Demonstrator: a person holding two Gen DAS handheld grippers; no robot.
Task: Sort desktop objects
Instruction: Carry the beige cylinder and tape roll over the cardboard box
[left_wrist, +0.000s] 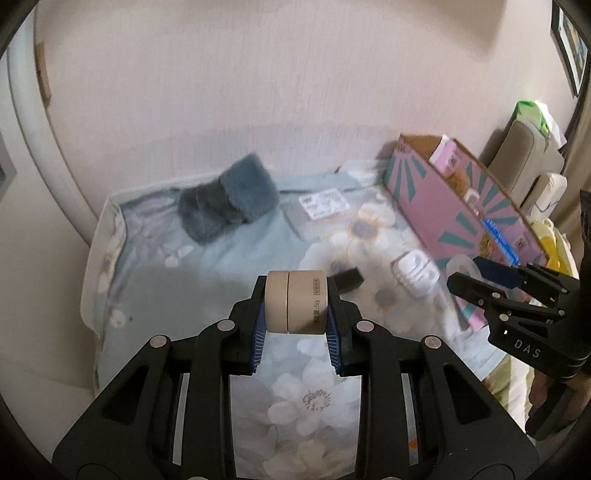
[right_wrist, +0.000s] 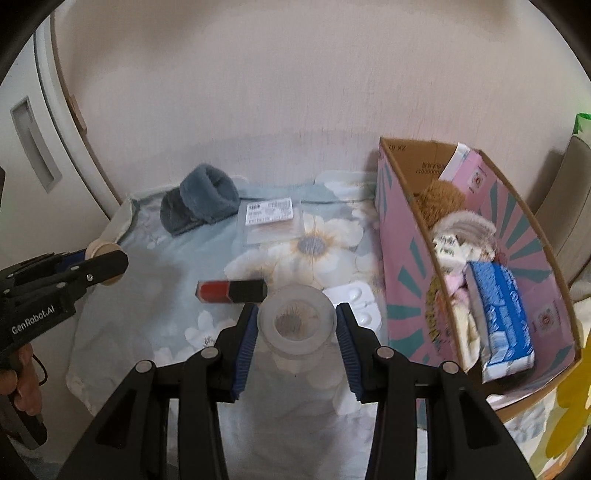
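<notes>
My left gripper is shut on a small beige round jar and holds it above the floral cloth; it also shows at the left of the right wrist view. My right gripper has its jaws on either side of a clear tape roll, touching or nearly touching its sides. In the left wrist view the right gripper appears at the right edge with the roll. A pink cardboard box holding several items stands at the right.
On the cloth lie a red and black lipstick, a white plastic blister piece, a flat packet with a label and a grey fuzzy sock. A wall runs behind; a white door is at left.
</notes>
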